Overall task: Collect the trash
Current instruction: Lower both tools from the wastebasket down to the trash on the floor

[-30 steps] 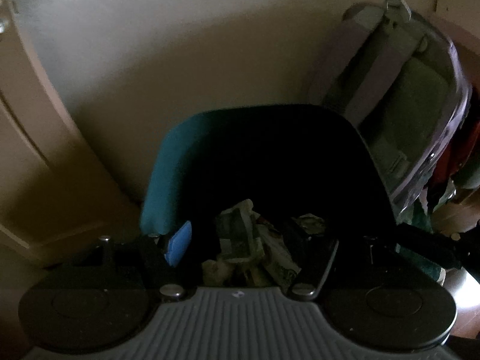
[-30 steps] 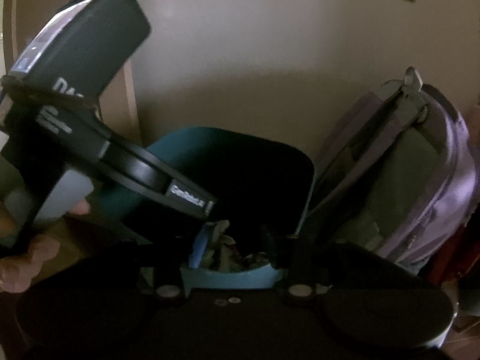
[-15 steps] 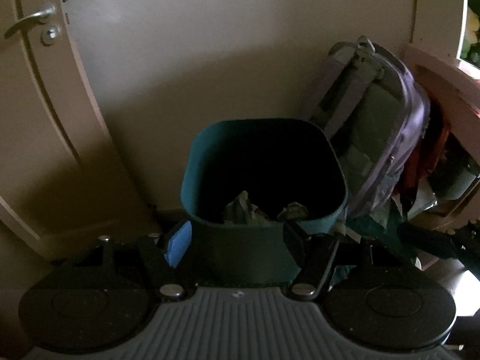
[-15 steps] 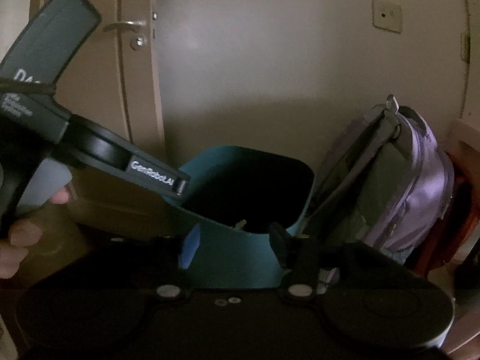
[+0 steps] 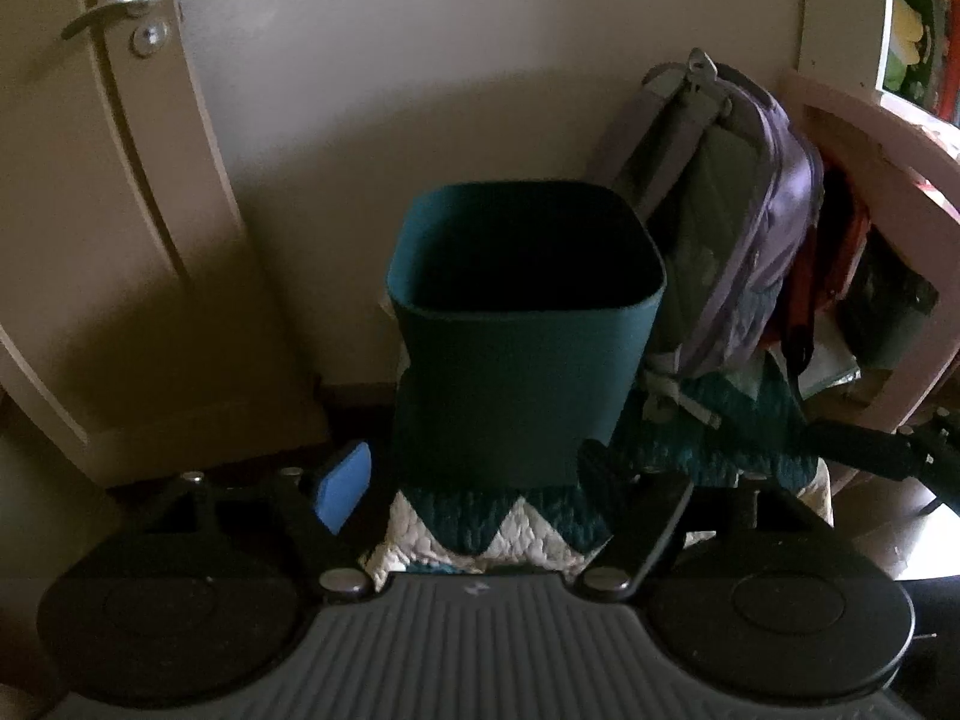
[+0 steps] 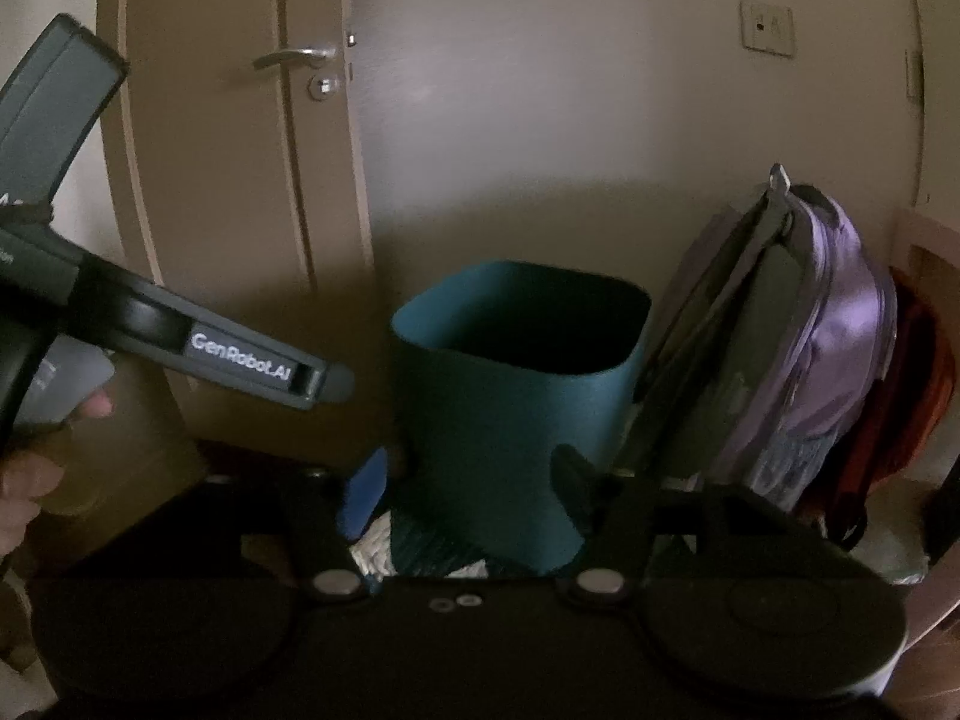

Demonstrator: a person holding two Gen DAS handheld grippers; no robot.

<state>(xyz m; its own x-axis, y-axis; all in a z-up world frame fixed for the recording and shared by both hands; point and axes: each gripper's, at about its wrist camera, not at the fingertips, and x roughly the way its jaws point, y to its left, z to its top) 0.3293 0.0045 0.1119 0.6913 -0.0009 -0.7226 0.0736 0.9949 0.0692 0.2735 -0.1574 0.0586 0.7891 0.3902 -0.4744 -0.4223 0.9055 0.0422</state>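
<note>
both grippers have backed off the teal trash bin (image 5: pixel 516 372), now mid-frame and not under the lens; left gripper (image 5: pixel 480 486) and right gripper (image 6: pixel 474 492) jaws are opening, nothing between them

The white lettering "GenRobot.AI" is read on the side of the dark grey plastic left gripper (image 6: pixel 336 381), seen from the right wrist. Other lettering on its body is cut off and cannot be read.
</note>
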